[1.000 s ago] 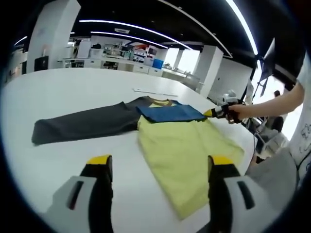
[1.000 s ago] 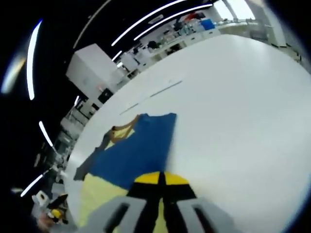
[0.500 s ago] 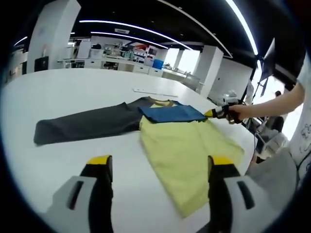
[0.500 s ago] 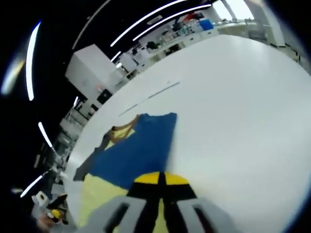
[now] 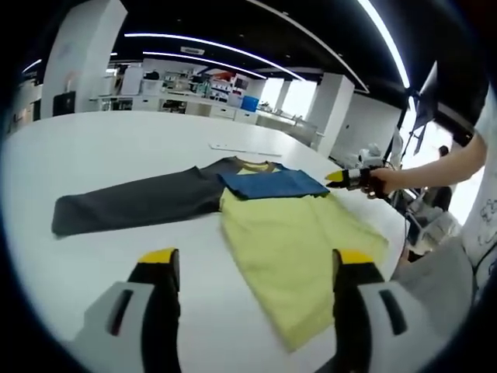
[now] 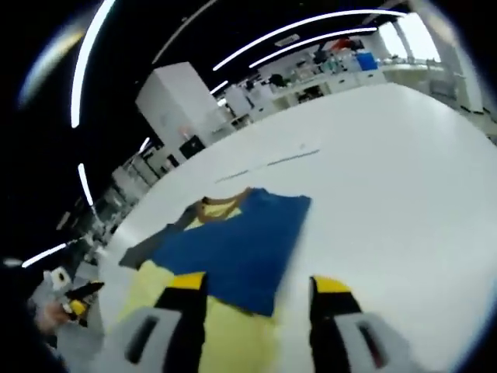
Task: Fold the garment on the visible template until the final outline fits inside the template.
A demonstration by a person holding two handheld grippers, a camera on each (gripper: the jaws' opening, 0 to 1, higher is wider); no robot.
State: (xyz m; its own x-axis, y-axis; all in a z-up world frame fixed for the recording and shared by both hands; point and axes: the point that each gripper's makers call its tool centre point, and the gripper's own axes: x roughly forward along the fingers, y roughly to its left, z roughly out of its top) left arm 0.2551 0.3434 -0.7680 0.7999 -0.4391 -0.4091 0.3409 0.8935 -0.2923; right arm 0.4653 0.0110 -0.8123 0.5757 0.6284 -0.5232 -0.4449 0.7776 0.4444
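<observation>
Both grippers stand with their jaws apart and nothing between them. From the left gripper view, the left gripper (image 5: 252,268) hangs over the near part of the white table (image 5: 116,148), its yellow-tipped jaws set wide, one over bare tabletop and the other over the lower part of the garment (image 5: 291,233). The right gripper (image 5: 336,178) sits just off the far right corner of the folded blue sleeve (image 5: 272,183), held by a hand (image 5: 388,180) reaching in from the right.

The garment lies flat: yellow body toward the near right table edge, its hem close to that edge; the dark grey sleeve (image 5: 132,200) stretched out long to the left; the blue sleeve laid across the chest below the collar. Wide bare table surrounds the left and far sides.

In the right gripper view, the right gripper (image 6: 252,287) frames the blue sleeve's (image 6: 233,245) near edge, with open white table (image 6: 388,202) to its right.
</observation>
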